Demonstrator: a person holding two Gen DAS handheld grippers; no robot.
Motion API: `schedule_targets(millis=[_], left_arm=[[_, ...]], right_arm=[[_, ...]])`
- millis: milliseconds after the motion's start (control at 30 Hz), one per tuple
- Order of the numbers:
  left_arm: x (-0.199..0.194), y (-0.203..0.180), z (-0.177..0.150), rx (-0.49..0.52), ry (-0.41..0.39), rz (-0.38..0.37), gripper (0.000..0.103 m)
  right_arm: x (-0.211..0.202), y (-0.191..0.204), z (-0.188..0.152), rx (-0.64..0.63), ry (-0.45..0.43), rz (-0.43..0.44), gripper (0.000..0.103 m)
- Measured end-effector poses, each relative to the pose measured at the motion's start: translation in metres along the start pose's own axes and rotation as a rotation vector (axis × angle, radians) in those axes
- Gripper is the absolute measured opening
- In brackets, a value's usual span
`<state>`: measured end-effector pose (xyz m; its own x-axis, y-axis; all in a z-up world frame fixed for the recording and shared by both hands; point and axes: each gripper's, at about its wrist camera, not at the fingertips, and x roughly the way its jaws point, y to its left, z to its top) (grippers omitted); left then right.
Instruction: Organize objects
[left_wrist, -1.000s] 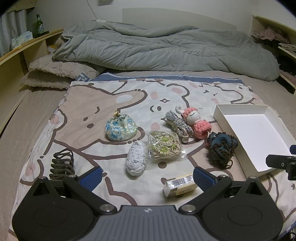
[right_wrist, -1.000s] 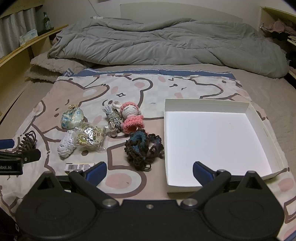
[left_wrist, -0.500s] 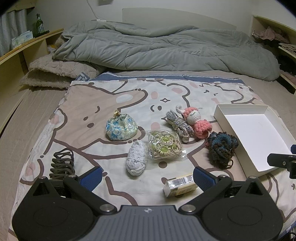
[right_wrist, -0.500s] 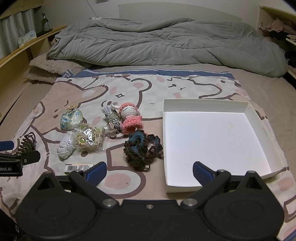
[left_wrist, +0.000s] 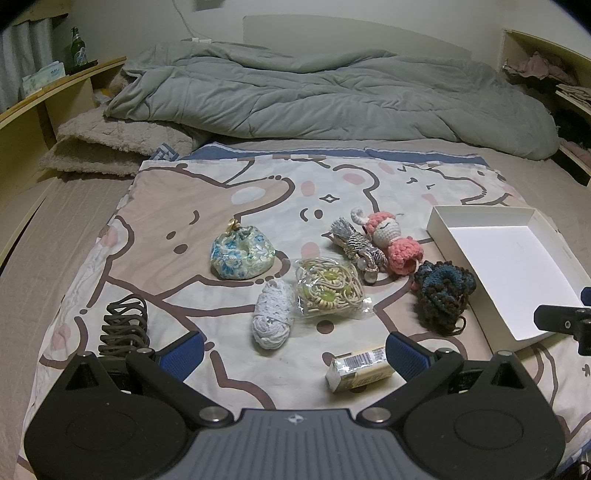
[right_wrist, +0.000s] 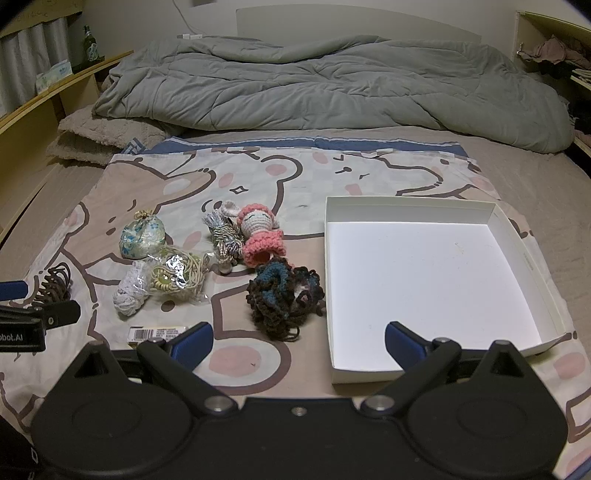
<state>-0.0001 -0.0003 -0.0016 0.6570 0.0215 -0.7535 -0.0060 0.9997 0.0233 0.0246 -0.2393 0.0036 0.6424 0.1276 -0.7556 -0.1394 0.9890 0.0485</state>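
Observation:
Several small items lie on a cartoon-print cloth: a floral pouch, a white yarn bundle, a clear bag of cords, a striped tassel, a pink crochet doll, a dark blue-brown crochet piece, a coiled dark hair tie and a small barcoded packet. An empty white box sits at the right. My left gripper is open above the near edge, the packet by its right finger. My right gripper is open, straddling the box's near left corner.
A rumpled grey duvet covers the far part of the bed, with a fluffy beige blanket at its left. A wooden shelf with a green bottle runs along the left. Shelves with clothes stand at the far right.
Both views have shifted only slightly; in the right wrist view the box and items sit a little nearer. Both grippers stay open and nothing on the cloth has moved.

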Motion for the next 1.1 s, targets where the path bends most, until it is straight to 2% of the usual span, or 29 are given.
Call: schedule_targets(millis=[1100], left_arm=[[0.0008,-0.0024,-0.0008,0.000,0.000,-0.002,0.103]], right_arm=[[0.0010,-0.0016,-0.0023,0.000,0.007,-0.002,0.100]])
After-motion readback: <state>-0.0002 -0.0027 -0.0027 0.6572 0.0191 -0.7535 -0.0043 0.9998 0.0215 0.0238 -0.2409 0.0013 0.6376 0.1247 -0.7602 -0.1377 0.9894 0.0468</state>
